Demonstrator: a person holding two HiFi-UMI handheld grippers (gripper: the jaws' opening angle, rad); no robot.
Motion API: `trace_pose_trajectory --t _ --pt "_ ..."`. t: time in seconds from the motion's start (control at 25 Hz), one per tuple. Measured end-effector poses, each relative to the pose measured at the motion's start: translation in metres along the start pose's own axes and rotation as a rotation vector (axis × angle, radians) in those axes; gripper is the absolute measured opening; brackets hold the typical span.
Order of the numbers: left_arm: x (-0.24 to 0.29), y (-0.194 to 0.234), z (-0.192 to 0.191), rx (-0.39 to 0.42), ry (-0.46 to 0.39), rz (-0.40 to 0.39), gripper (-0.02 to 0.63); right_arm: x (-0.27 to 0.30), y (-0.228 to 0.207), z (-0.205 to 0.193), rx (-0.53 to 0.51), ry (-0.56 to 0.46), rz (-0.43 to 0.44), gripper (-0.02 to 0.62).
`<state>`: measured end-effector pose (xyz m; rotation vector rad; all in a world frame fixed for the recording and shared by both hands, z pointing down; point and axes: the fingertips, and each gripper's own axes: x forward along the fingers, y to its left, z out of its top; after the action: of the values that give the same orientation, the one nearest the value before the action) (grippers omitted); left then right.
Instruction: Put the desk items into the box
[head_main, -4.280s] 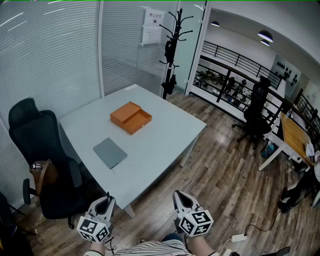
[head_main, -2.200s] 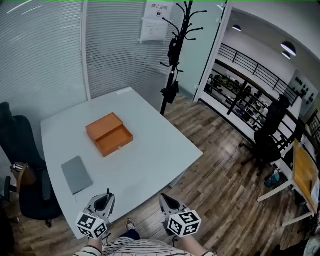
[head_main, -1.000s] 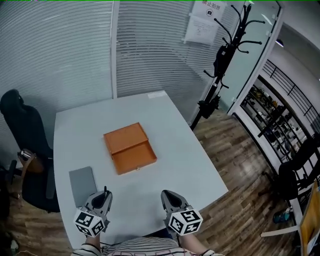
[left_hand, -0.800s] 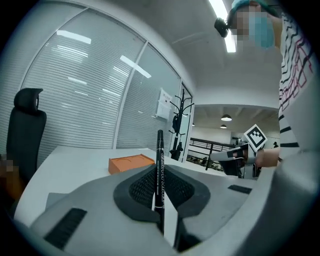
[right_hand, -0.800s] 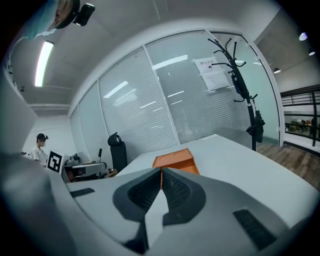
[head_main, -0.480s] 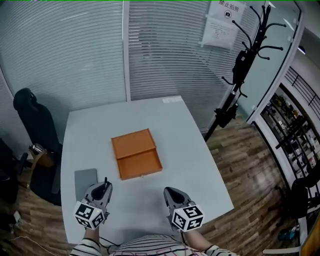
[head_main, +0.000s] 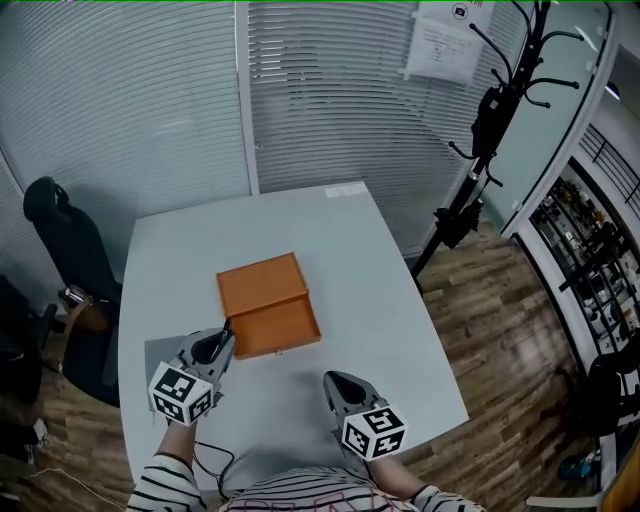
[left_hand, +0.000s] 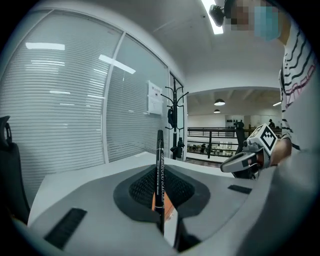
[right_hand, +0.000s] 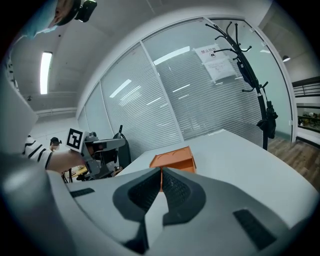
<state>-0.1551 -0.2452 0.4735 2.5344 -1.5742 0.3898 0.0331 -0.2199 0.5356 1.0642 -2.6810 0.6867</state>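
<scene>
Fingers of left gripper (head_main: 222, 342) pinched tight on a black pen (left_hand: 159, 165), poised at the lower-left edge of the open orange box (head_main: 265, 305), mid-frame. Right gripper (head_main: 336, 383) closed on nothing, lower centre. Nothing visible in the box yet; grey notebook (head_main: 158, 352) still on the counter (head_main: 380, 300).

A pale table (head_main: 385, 300) stands on wood floor (head_main: 510, 340) before glass walls with shut blinds (head_main: 330, 100). A black chair (head_main: 60, 235) sits by its left edge. A coat stand (head_main: 475, 165) rises past the far right corner, beside a paper notice (head_main: 445, 45).
</scene>
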Motion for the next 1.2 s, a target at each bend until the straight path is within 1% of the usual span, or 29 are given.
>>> trace_pose_trajectory --t 0.24,0.44,0.52,0.8,0.96,1.12,1.2 --pt "0.045 -0.004 0.019 0.077 0.021 -0.06 0.034 -0.005 -0.017 0.0 0.028 -0.005 -0.008 0.026" --pt "0.084 -0.007 0.025 0.098 0.041 -0.083 0.034 -0.018 -0.036 -0.001 0.051 -0.02 -0.037 0.026" --pt "0.101 -0.008 0.022 0.109 0.062 -0.088 0.034 -0.023 -0.042 -0.003 0.056 -0.023 -0.046 0.026" --pt "0.157 -0.02 -0.018 0.134 0.197 -0.125 0.034 -0.036 -0.063 -0.011 0.083 -0.024 -0.076 0.026" --pt "0.183 -0.024 -0.047 0.119 0.284 -0.138 0.034 -0.045 -0.072 -0.015 0.094 -0.02 -0.091 0.026" --pt "0.203 -0.025 -0.081 0.118 0.399 -0.149 0.034 -0.05 -0.081 -0.018 0.099 -0.013 -0.098 0.026" --pt "0.208 -0.026 -0.095 0.111 0.441 -0.15 0.034 -0.052 -0.085 -0.021 0.102 -0.008 -0.101 0.026"
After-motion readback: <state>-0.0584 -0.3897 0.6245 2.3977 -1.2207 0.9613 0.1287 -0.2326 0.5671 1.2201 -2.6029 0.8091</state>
